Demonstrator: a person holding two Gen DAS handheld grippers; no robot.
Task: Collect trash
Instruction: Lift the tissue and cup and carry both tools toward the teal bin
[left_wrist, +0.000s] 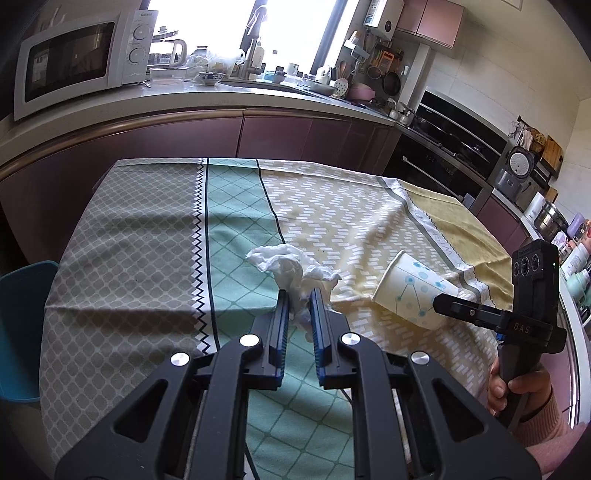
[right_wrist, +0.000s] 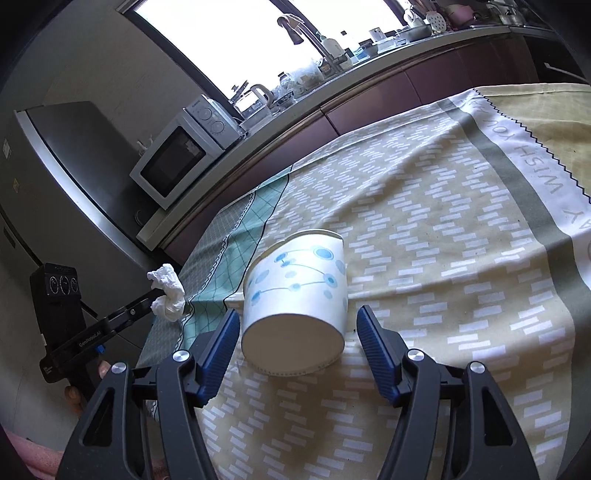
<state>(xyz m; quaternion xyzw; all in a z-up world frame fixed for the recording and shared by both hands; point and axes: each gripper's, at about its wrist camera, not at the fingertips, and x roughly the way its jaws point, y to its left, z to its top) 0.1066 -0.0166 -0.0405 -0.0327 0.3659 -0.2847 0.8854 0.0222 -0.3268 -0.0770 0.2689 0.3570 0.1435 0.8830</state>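
Note:
A crumpled white tissue (left_wrist: 291, 266) is pinched between the blue pads of my left gripper (left_wrist: 299, 293), which is shut on it. In the right wrist view the tissue (right_wrist: 168, 291) hangs at the tip of that gripper, near the table's left edge. A white paper cup (right_wrist: 295, 288) with blue dots lies on its side on the yellow part of the tablecloth, base toward me. My right gripper (right_wrist: 298, 312) is open, with one finger on each side of the cup's base and a gap at the right pad. The cup (left_wrist: 413, 288) also shows in the left wrist view.
The table wears a patterned cloth (left_wrist: 147, 240) in grey, green and yellow. Behind it runs a counter (left_wrist: 221, 96) with a microwave (left_wrist: 74, 59), kettle and sink. A teal chair (left_wrist: 22, 328) stands at the left, an oven (left_wrist: 454, 147) at the right. A person's hand (left_wrist: 517, 387) holds the right gripper's handle.

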